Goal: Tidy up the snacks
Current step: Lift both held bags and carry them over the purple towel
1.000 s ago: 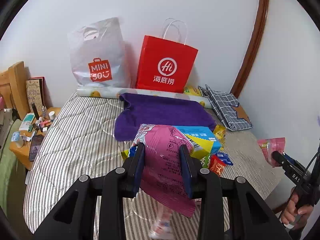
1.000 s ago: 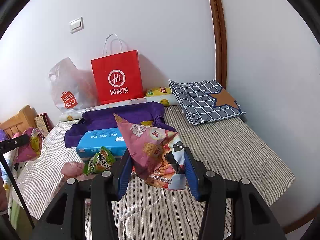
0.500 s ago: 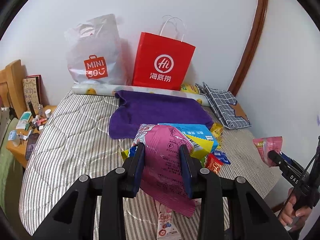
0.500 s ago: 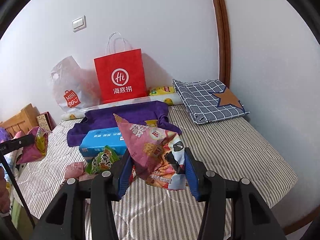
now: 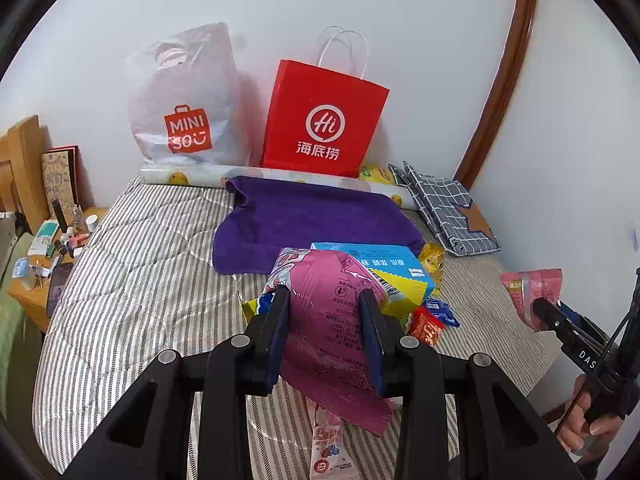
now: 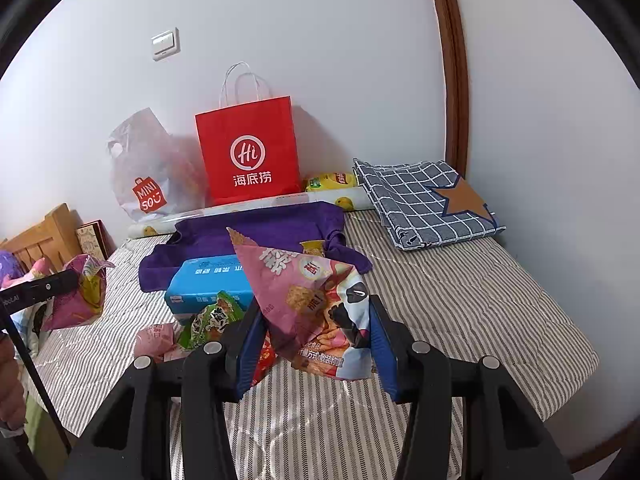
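My left gripper [image 5: 325,300] is shut on a magenta snack bag [image 5: 332,320], held above the striped bed. My right gripper [image 6: 314,310] is shut on a pink cracker bag [image 6: 316,304] with a cow-pattern corner. Below them lies a pile of snacks: a blue box [image 5: 372,264], a yellow packet [image 5: 404,288], a red packet [image 5: 426,326], a green packet [image 6: 214,316] and a pink stick pack [image 5: 328,444]. A red paper bag [image 5: 324,120] and a white plastic bag [image 5: 184,104] stand against the wall. The right gripper with its pink bag [image 5: 532,292] shows at the left view's right edge.
A purple towel [image 5: 316,220] lies behind the snacks. A folded checked cloth [image 6: 424,200] sits at the back right. A rolled sheet [image 5: 192,176] lies along the wall. A cluttered wooden nightstand [image 5: 44,260] stands left of the bed. A person's hand [image 5: 588,420] holds the right gripper.
Both views have shifted slightly, so the bags at the wall sit a little higher in the left view. Both grippers still hold their bags.
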The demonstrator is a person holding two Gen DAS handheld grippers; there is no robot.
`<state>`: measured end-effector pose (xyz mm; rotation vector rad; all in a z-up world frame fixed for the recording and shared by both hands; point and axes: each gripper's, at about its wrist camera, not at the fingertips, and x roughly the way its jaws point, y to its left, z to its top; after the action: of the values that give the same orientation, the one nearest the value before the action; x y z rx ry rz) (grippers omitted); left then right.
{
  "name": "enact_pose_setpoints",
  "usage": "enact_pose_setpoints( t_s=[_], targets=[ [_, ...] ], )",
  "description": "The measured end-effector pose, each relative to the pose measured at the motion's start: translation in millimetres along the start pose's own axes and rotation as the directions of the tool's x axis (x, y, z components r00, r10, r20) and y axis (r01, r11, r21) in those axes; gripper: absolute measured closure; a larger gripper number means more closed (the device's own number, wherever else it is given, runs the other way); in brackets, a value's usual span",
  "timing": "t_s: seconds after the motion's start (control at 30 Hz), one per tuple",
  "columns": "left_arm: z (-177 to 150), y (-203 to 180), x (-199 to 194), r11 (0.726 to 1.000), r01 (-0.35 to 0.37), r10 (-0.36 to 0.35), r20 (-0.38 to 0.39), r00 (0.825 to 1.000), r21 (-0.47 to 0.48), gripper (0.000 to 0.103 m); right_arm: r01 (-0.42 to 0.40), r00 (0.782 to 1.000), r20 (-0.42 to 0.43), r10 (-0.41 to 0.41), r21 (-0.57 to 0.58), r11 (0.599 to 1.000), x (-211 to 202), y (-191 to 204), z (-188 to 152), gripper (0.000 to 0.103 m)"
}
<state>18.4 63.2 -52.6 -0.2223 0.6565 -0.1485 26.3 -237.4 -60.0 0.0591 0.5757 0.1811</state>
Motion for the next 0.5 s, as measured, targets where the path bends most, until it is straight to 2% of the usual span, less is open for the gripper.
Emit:
enact_pose_setpoints(
  t_s=[0.5],
  targets=[
    [-0.6,0.2,-0.5,1.000,0.009,-0.009,0.001,1.000,-0.003,0.069,-0.002,1.000,0.001,0.002,-0.009,1.000,0.1,4.6,1.7,0.057]
  ],
)
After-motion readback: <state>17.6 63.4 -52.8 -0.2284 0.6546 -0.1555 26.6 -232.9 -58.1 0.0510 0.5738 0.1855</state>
